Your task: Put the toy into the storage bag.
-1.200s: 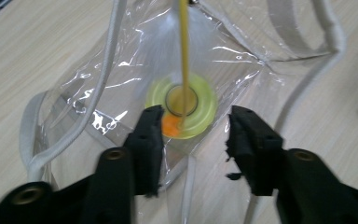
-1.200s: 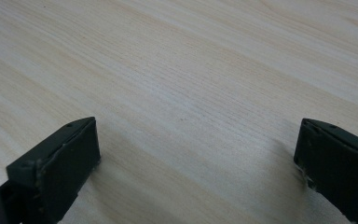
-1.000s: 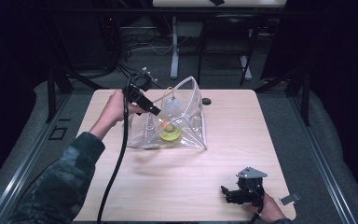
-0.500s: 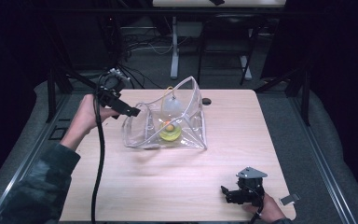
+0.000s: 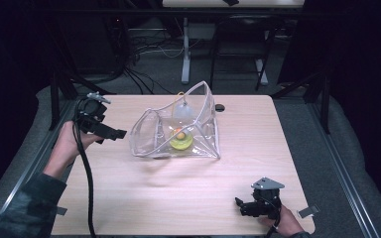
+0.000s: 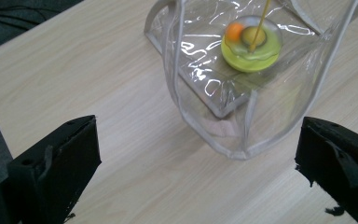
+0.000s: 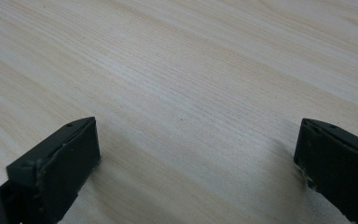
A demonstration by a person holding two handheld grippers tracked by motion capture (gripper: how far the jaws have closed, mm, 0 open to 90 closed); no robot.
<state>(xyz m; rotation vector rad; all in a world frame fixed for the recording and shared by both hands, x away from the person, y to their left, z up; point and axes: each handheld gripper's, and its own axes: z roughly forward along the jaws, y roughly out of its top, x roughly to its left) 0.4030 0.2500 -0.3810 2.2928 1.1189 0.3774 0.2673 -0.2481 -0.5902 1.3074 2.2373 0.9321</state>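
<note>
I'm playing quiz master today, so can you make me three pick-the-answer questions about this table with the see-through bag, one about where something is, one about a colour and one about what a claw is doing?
1. Where is the yellow-green dish?
A. inside the clear bag
B. beside the right claw
C. on the floor

2. What colour is the small ball in the dish?
A. blue
B. orange
C. white

3. How is the left claw?
A. shut on the bag
B. shut on the dish
C. open, holding nothing

Answers: 1 A, the dish shows through the bag's clear walls. 2 B, it looks orange in the left gripper view. 3 C, its jaws stand wide apart, short of the bag.
</note>
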